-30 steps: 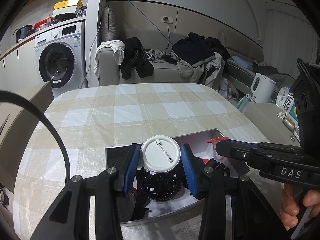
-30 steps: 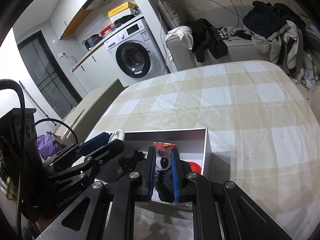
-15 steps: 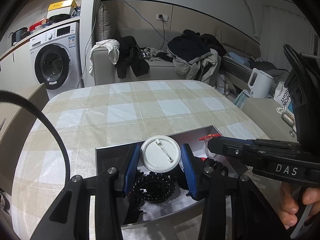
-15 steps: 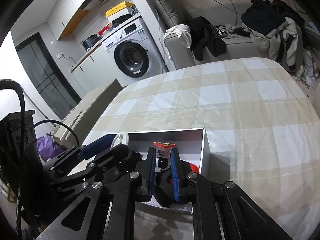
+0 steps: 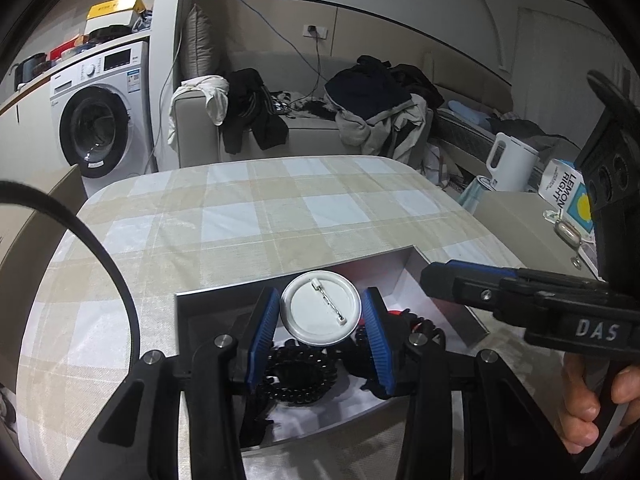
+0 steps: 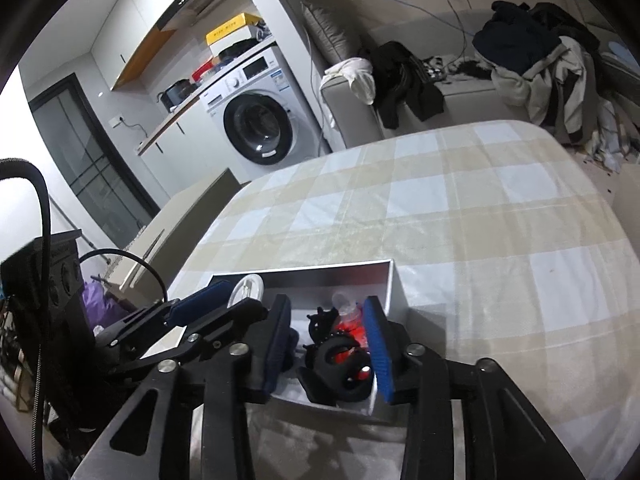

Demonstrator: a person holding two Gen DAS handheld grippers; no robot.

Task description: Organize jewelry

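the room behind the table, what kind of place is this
Most likely a small lived-in flat, with laundry and living space in one room: a front-loading washing machine under a counter, a sofa heaped with clothes, and an electric kettle nearby.

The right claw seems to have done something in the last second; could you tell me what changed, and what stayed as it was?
The right claw has just been opening: it was pinched on a small red-capped item and let it go, so the item now lies among the black pieces in the white box. The left claw still grips the round pin badge over the box, with the coiled black hair tie below it.
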